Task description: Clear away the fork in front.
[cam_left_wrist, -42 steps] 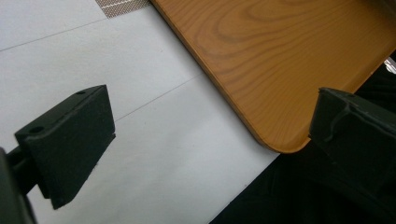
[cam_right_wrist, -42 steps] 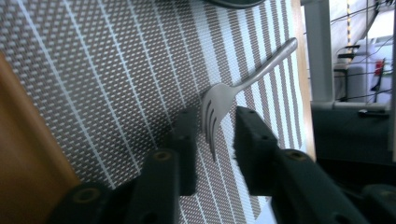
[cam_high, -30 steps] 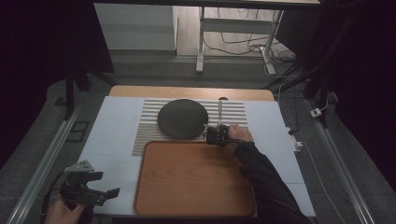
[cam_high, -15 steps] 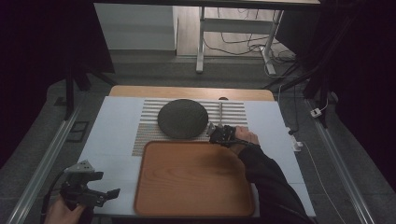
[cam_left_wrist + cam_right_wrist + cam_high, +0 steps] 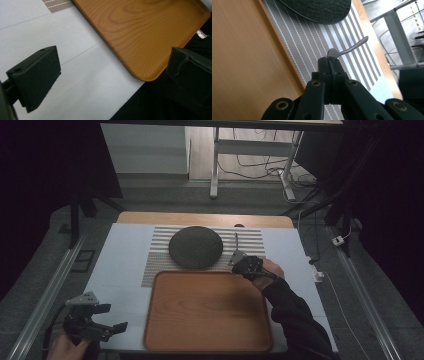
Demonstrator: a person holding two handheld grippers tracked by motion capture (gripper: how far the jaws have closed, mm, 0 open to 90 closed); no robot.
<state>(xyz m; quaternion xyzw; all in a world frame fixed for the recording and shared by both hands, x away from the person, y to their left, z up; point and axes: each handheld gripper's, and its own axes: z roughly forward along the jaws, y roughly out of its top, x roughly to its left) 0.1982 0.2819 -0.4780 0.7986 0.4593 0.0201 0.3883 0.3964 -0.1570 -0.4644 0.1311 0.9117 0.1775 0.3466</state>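
Your right gripper (image 5: 329, 61) is clamped on a metal spoon (image 5: 348, 48), held over the striped mat (image 5: 250, 240) at 3 o'clock of the dark plate (image 5: 195, 247), just past the wooden tray (image 5: 207, 312). Left gripper (image 5: 107, 330) w/ jaws wide apart, nothing between, at 8 o'clock of tray.

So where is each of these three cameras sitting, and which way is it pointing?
High view: above the person's side, looking forward and down on the table; both forearms and grippers enter from below.
Left gripper view: rides the left gripper, looking past its open jaws at a corner of the tray.
Right gripper view: rides the right gripper, its jaws shut on a spoon, the plate beyond.
All three views share the tray; the high and right gripper views share the plate.
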